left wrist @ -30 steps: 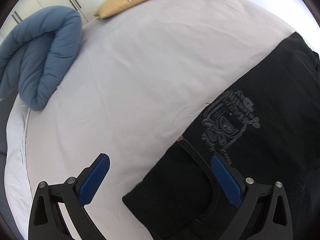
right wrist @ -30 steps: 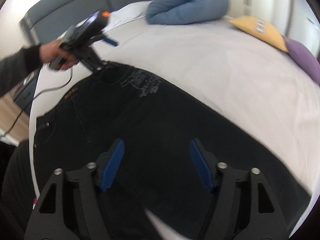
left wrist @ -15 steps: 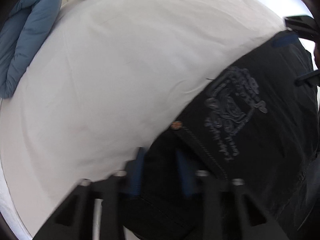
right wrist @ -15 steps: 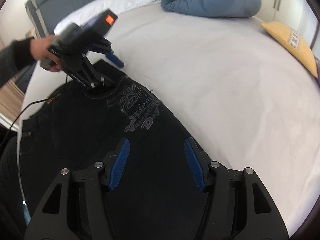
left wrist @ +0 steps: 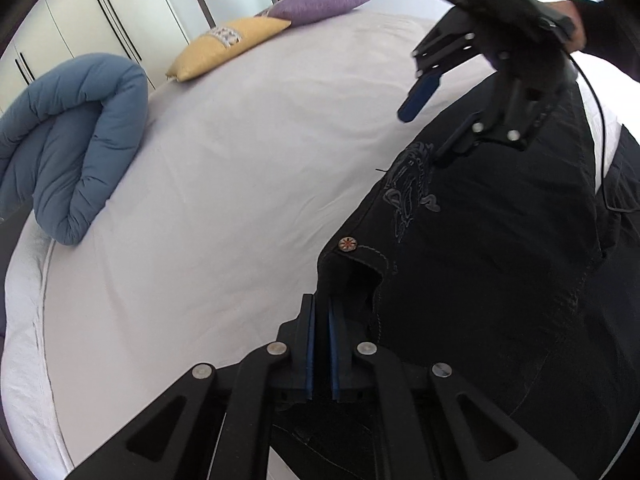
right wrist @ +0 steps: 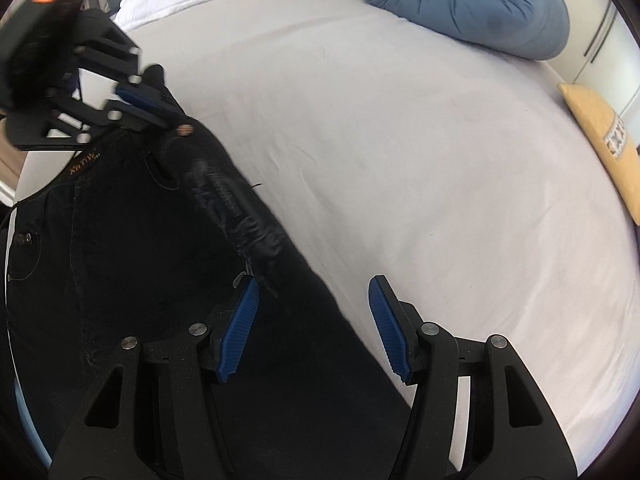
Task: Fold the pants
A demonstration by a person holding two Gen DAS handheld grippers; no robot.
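Black pants with an embroidered pocket lie on a white bed. My left gripper is shut on the pants' waistband corner, just below a copper rivet, and lifts it a little. My right gripper is open, straddling the pants' far edge further down the leg; one pad is over the cloth, the other over the sheet. It also shows in the left wrist view, above the pants. The left gripper shows in the right wrist view, holding the waist.
A rolled blue duvet lies at the bed's far side. A yellow pillow and a purple pillow lie at another edge. White wardrobe doors stand behind. A cable hangs from the right gripper.
My left gripper has closed on the waistband corner and raised it. My right gripper has moved from over the leg to the pants' far edge, still open.
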